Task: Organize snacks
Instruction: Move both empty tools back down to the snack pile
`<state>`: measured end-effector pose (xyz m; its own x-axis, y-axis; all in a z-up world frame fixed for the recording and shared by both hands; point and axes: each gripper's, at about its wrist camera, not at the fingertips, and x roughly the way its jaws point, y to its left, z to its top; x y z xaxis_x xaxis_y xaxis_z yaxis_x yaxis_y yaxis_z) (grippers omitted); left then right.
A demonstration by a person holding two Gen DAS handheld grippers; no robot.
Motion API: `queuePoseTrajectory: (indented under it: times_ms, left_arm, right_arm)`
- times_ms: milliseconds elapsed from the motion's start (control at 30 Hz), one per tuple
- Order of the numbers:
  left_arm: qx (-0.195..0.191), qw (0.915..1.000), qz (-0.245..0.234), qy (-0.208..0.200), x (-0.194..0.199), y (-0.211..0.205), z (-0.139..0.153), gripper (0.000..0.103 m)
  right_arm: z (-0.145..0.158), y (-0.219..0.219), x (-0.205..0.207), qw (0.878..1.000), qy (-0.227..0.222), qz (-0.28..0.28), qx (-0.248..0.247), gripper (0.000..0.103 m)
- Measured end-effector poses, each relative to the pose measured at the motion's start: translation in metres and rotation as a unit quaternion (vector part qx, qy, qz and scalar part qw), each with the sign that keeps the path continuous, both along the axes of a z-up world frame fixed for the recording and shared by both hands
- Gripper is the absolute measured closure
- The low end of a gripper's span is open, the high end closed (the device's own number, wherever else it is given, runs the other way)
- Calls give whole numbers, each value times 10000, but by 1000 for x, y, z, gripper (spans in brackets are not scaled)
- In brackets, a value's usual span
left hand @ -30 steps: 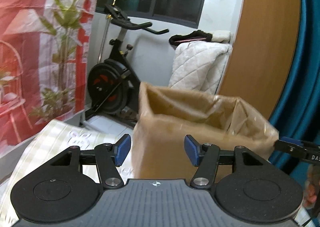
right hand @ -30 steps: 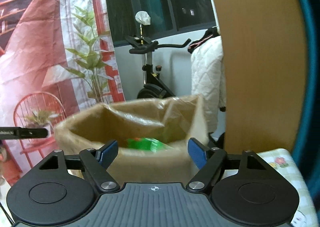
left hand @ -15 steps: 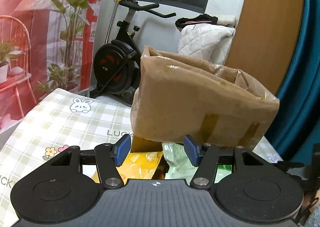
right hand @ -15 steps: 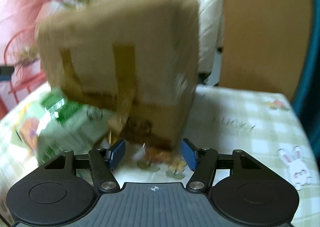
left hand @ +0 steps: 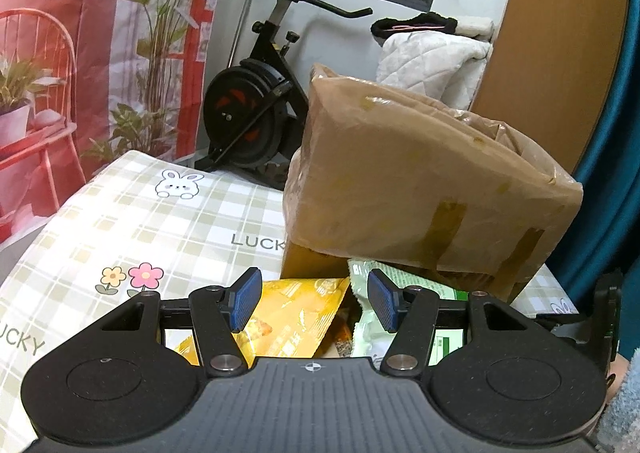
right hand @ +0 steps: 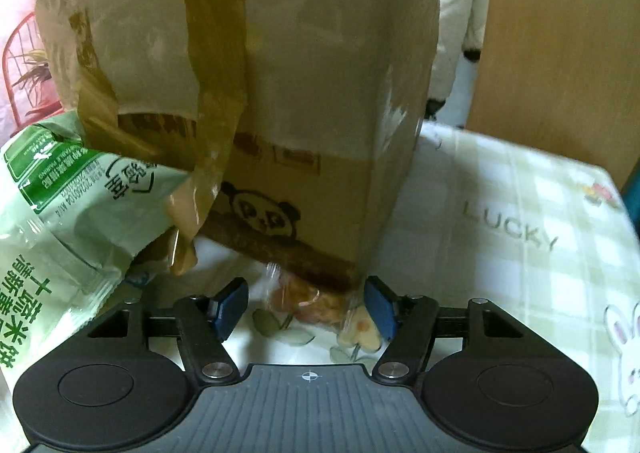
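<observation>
With the cardboard box (left hand: 420,181) filling the upper middle, the yellow packet (left hand: 296,317), green packet (right hand: 60,213) and small wrapped snack (right hand: 312,297) lie unsorted below; left gripper (left hand: 312,303) open and empty, right gripper (right hand: 306,307) opening around the snack.

The cardboard box (right hand: 280,73) is blurred, its top cut off — the green snack bag (right hand: 60,213) runs past the left edge.
</observation>
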<state>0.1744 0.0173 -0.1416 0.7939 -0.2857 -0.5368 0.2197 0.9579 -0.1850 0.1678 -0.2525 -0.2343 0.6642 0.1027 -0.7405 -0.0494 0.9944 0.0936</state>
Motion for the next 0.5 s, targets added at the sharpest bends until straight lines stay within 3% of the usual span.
queuePoseTrajectory:
  times_ms: [200, 367, 500]
  left_arm:
    - [-74, 9999, 36, 152, 2, 1, -9, 43]
    - [-78, 9998, -22, 176, 0, -1, -11, 43]
    - [-74, 9998, -67, 162, -3, -1, -12, 43]
  right_arm:
    - [5, 12, -25, 9990, 182, 145, 371, 46]
    - [13, 27, -31, 9996, -106, 206, -150, 55]
    - [1, 23, -11, 9996, -3, 212, -204, 66]
